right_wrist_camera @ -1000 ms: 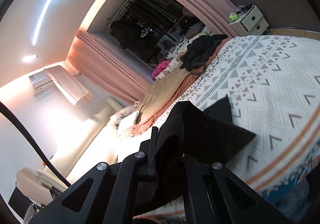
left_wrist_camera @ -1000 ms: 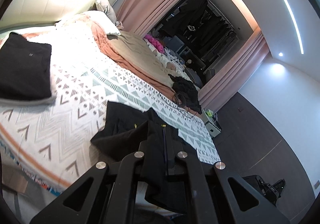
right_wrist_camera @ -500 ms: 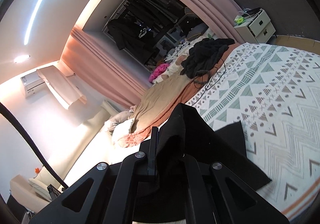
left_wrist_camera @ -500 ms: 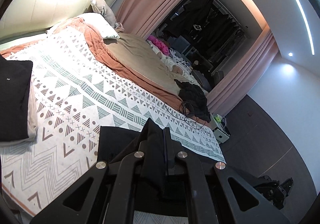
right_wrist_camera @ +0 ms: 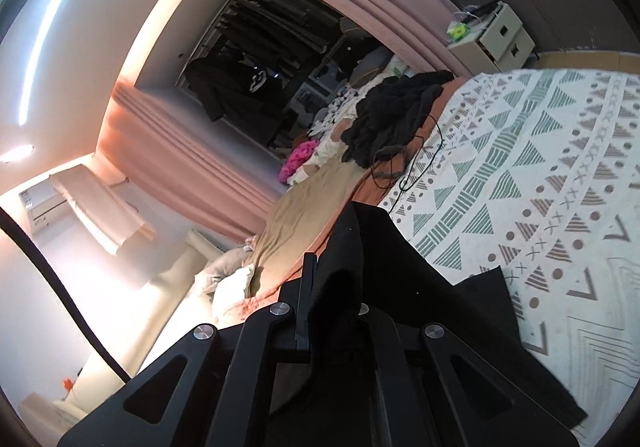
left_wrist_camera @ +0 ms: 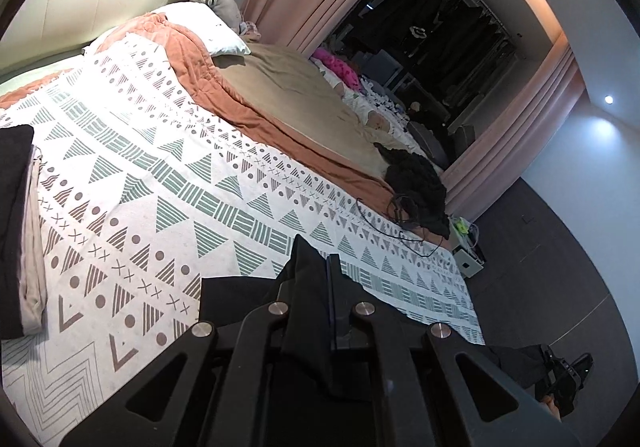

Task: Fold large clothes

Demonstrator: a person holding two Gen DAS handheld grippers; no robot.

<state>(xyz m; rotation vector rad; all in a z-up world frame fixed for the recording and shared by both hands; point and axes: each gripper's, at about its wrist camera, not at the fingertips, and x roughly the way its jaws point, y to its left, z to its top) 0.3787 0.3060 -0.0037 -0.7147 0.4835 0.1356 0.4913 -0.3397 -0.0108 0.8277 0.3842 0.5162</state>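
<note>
Only the left wrist view shows folded dark clothes [left_wrist_camera: 12, 207] at the far left edge. At its bottom centre, the left gripper [left_wrist_camera: 316, 287] is clamped on the black garment [left_wrist_camera: 240, 303] over the patterned bedspread [left_wrist_camera: 160, 175]. The right wrist view alone shows a nightstand [right_wrist_camera: 496, 35] upper right; the right gripper [right_wrist_camera: 332, 279] pinches the same cloth, bottom centre.

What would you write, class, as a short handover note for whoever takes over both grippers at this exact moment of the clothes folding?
Left gripper: shut on the large black cloth garment, pinching a raised fold.
Right gripper: shut on the same garment, fabric bunched between its fingers.
The garment hangs from both grippers, its lower part trailing on the white geometric-patterned bedspread.
A folded black garment already lies at the left of the bed, with a beige piece tucked by it.
A rumpled black clothes pile sits at the far edge.
Left: lay the held garment flat and finish its folds.
</note>
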